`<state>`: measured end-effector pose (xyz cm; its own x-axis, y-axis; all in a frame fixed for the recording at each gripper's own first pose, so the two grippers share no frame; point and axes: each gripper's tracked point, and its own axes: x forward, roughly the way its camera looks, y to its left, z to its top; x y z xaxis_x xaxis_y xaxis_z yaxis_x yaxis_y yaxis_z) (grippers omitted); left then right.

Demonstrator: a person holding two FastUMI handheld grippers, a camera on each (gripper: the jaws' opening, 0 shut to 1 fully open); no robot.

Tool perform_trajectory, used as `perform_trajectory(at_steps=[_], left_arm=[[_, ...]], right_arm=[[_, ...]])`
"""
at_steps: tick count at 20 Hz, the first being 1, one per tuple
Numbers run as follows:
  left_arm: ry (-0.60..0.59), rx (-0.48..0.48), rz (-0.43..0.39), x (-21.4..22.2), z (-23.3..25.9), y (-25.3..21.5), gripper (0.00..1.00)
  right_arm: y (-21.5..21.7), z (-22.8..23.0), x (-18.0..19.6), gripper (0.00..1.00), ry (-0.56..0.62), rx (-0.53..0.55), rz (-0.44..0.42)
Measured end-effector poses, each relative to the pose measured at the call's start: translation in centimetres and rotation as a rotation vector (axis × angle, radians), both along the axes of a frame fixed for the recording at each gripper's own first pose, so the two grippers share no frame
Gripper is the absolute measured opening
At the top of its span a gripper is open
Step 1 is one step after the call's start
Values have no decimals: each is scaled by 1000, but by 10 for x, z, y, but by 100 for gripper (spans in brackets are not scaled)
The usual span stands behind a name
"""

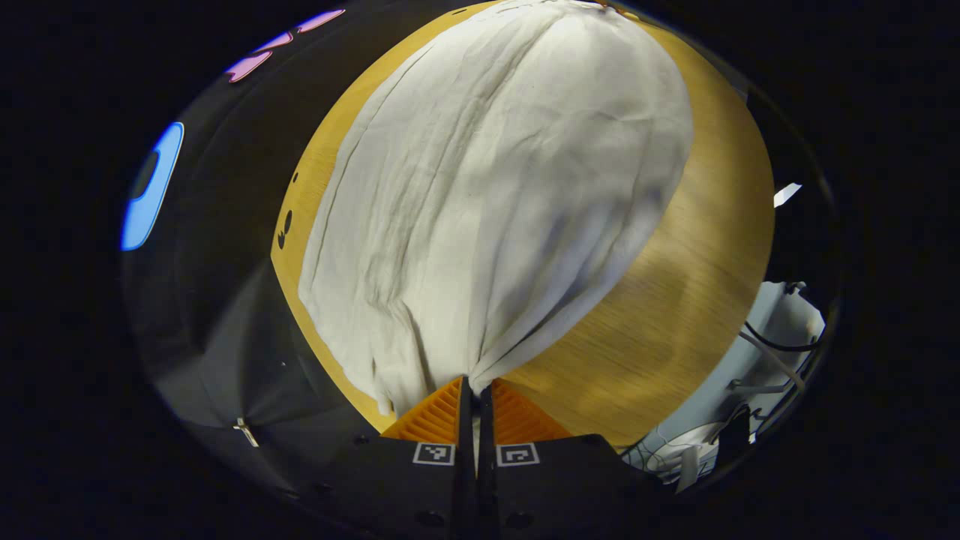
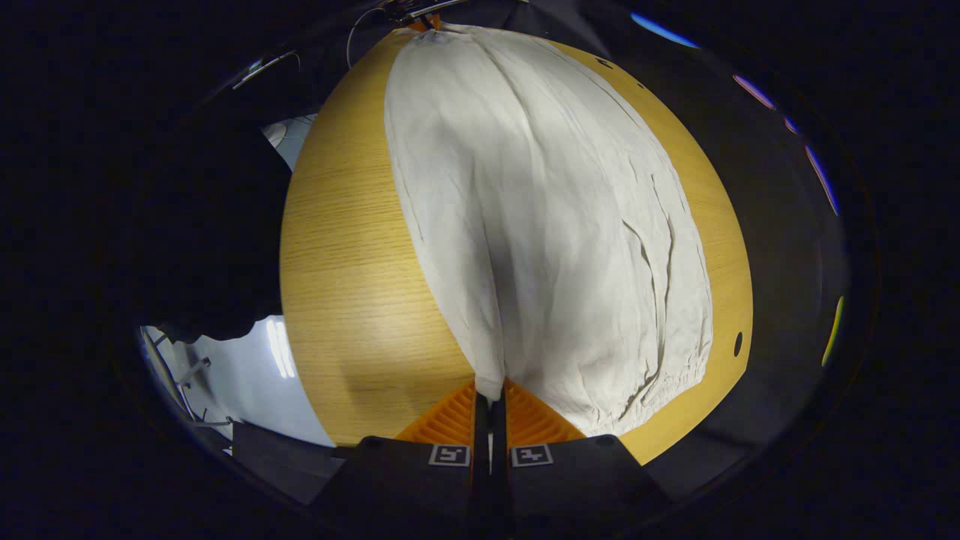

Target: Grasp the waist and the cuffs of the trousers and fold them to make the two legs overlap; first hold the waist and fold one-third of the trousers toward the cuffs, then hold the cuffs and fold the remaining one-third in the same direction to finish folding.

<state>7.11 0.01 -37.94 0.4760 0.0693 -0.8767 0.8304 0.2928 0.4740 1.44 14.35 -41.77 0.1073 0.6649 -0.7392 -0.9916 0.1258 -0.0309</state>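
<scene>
Pinching one pair of trousers (image 1: pixel 480 187) over one table (image 1: pixel 675 300), two tools (image 1: pixel 475 386) (image 2: pixel 493 394) clamp tight.

Setting: a recording booth or lab set-up, not a lived-in home. Evidence as seen:

- Wood-grain surface (image 2: pixel 352 262), light oak tone, with small dark round holes near its far edge; looks like a work desk.
- Black cloth wall (image 1: pixel 225 247) hangs close behind the surface, with a metal clip (image 1: pixel 245 432) pinching the cloth low down in the left gripper view.
- Loose cables (image 1: pixel 772 352) and pale equipment lie on a light floor (image 2: pixel 247 375) beside the surface.
- Lighting falls on the surface while the surroundings stay dark.
</scene>
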Motion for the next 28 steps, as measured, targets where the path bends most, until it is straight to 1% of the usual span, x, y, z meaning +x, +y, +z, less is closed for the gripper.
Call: perform_trajectory(at_steps=[3, 4, 6, 8, 10, 11, 12, 13, 14, 18, 20, 22, 24, 28], left_arm=[[25, -22, 30, -24, 1, 4, 6], [15, -32, 42, -29, 5, 3, 6], [-29, -65, 79, -27, 19, 3, 6], [-90, -97, 111, -11, 37, 1, 6], [-140, -116, 145, 9, 52, -2, 6], [-162, -123, 168, 19, 58, 0, 1], [-172, -139, 201, 28, 63, -1, 1], [-184, -160, 230, 36, 71, -3, 6], [-199, -173, 245, 46, 80, -6, 6], [-242, -196, 251, 90, 97, -16, 6], [-256, -205, 274, 114, 101, -18, 5], [-265, -202, 291, 137, 102, -21, 5], [-272, -191, 283, 164, 100, -30, 5], [-265, -186, 282, 205, 89, -45, 5]], right_arm=[[0, 12, 8, 5, 41, 21, 4], [-2, 17, 14, 5, 42, 30, -16], [-7, 32, 21, 5, 28, 62, -87], [-13, 47, 38, 5, 5, 86, -170], [-17, 59, 60, 5, -32, 91, -222], [-17, 64, 68, 5, -45, 98, -239], [-18, 68, 77, 5, -51, 100, -261], [-19, 73, 85, 5, -53, 104, -283], [-19, 76, 94, 5, -55, 108, -307], [-24, 81, 137, 5, -51, 118, -418], [-23, 79, 157, 5, -31, 129, -468], [-18, 76, 176, 5, -2, 138, -503], [-12, 68, 196, 5, 19, 136, -530], [0, 48, 224, 5, 107, 127, -584]])
